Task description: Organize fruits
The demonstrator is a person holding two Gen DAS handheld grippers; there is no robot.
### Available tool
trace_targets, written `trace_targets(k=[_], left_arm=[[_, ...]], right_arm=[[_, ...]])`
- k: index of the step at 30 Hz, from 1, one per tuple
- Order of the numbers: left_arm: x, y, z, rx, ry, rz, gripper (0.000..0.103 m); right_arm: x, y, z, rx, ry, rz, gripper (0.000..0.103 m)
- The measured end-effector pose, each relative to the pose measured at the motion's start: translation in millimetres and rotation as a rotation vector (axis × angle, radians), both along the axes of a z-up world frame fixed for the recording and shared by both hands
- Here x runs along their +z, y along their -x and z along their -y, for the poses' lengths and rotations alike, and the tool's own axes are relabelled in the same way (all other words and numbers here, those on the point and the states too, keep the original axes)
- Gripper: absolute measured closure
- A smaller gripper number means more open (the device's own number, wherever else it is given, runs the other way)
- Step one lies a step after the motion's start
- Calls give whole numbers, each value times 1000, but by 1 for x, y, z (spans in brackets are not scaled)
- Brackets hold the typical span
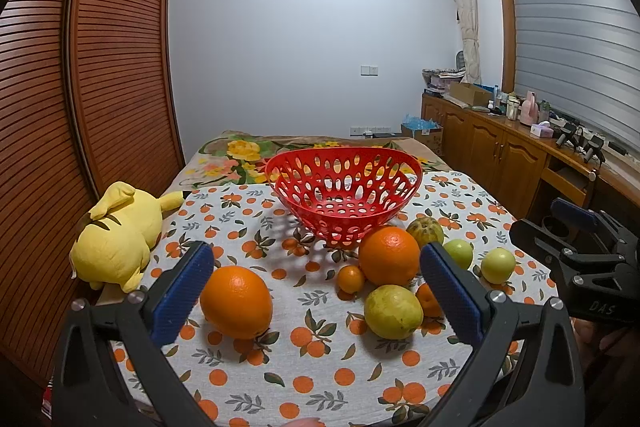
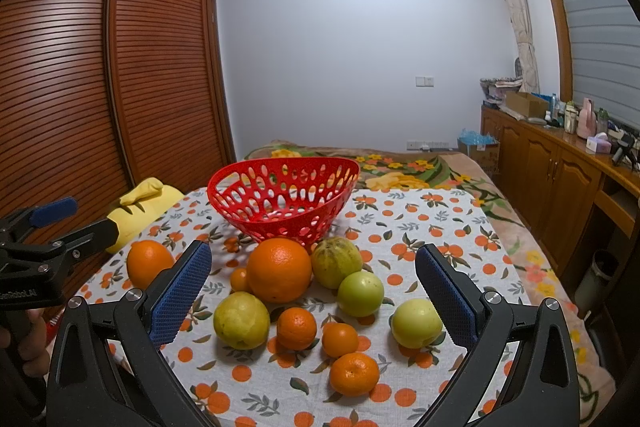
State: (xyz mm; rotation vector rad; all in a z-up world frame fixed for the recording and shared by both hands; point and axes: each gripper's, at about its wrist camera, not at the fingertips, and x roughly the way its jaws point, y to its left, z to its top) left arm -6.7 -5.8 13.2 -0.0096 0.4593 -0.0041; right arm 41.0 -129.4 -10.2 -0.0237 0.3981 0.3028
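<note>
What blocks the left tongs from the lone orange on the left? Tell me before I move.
Nothing visible does. The left tongs are open, with the lone orange sitting on the tablecloth between the fingers' line of approach. The plush toy lies off to the left, apart.

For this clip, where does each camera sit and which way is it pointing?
Left wrist: on the left gripper, facing the red basket over the lone orange; the right gripper shows at right.
Right wrist: on the right gripper, over the fruit cluster; left gripper and a hand show at left.
Shared: basket, large orange, yellow plush.
</note>
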Motion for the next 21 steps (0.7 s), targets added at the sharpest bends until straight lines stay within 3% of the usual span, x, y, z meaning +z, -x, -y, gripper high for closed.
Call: trace_targets(k=[21], left_arm=[[1,2,1,-2,0,2,0]], right_arm=[[0,0,0,1,0,0,0]])
